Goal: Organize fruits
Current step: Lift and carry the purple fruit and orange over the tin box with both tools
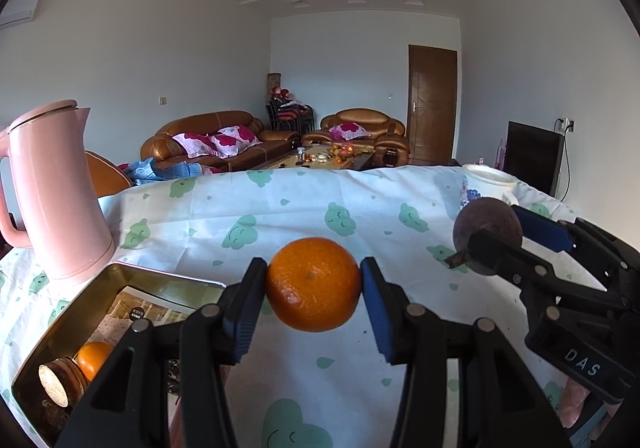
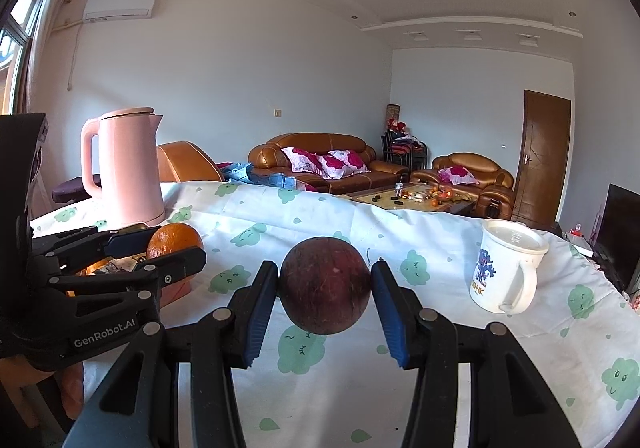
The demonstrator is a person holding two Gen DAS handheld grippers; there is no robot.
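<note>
Two handheld tongs are raised above a counter draped in a white cloth printed with green clouds. The left tongs pinch a mandarin orange between their blue pads, holding it in the air just to the right of a gold metal tin that sits open at the counter's near left edge. Inside the tin lie another orange and a brown round fruit with a pale cut face. The right tongs pinch a dark purple-brown round fruit, possibly a mangosteen or passion fruit, also lifted clear of the cloth. A pink electric kettle stands just behind the tin, and a white lidded mug stands to the right. Both fruits appear to be mid-carry, on their way to the tin. The next move likely calls for swinging the orange left over the tin's rim, lowering it beside the fruits already there, and then spreading the pads, with the purple fruit to follow.
</note>
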